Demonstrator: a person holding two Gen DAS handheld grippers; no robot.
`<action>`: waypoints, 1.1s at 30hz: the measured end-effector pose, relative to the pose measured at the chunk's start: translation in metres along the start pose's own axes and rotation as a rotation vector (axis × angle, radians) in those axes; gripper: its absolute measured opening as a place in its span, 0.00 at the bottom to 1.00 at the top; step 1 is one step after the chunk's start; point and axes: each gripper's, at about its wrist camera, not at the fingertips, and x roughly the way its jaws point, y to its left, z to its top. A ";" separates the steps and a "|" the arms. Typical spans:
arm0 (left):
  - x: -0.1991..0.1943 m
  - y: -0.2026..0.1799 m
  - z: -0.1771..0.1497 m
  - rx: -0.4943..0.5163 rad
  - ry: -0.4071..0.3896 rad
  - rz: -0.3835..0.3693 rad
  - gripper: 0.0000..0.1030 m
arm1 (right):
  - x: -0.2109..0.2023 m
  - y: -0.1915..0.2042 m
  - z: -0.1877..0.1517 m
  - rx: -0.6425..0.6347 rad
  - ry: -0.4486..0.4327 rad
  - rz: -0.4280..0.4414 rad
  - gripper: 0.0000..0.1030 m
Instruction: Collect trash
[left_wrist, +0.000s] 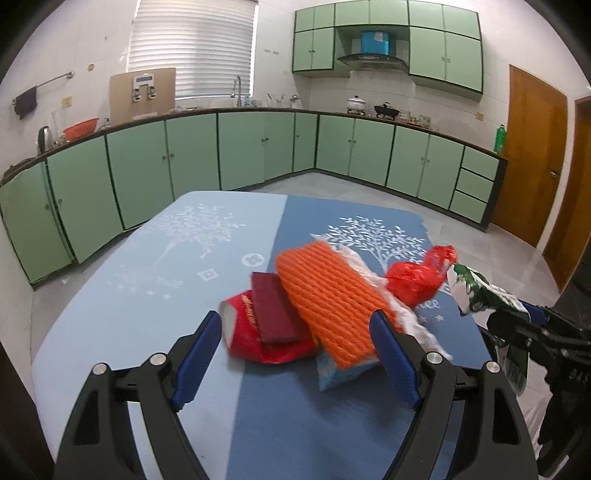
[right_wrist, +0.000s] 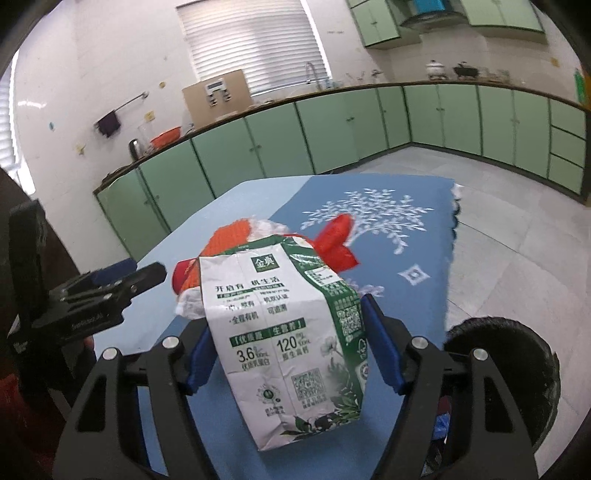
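Between the blue pads of my right gripper (right_wrist: 286, 354) sits the crumpled white-and-green milk carton (right_wrist: 291, 343), its printed face towards the lens. My jaws are closing on it, pads against its flattened sides, so that it comes off the table as one piece and does not slide. It hangs clear of the blue tree-patterned tablecloth (right_wrist: 413, 236), and just beside my right lies a round black bin (right_wrist: 509, 373), which I judge to be where it belongs, though the rim is all I can make out.

My left gripper (left_wrist: 295, 332) holds its jaws spread wide, pinching nothing. It hovers low over the remaining heap so the next grab is short: an orange foam fruit net (left_wrist: 328, 291) lying across a red snack packet (left_wrist: 255, 339) with a dark red flat piece (left_wrist: 275, 310) on top, and a crumpled red wrapper (left_wrist: 421, 277) just behind. All of that rests on the table.
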 end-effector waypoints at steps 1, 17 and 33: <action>0.000 -0.003 -0.001 0.005 0.001 -0.007 0.78 | -0.001 -0.003 0.000 0.006 -0.002 -0.005 0.66; 0.024 -0.054 -0.002 0.051 0.058 -0.151 0.68 | -0.007 -0.037 -0.006 0.066 -0.013 -0.061 0.65; 0.030 -0.074 -0.006 0.083 0.077 -0.149 0.00 | -0.016 -0.043 -0.008 0.081 -0.040 -0.079 0.65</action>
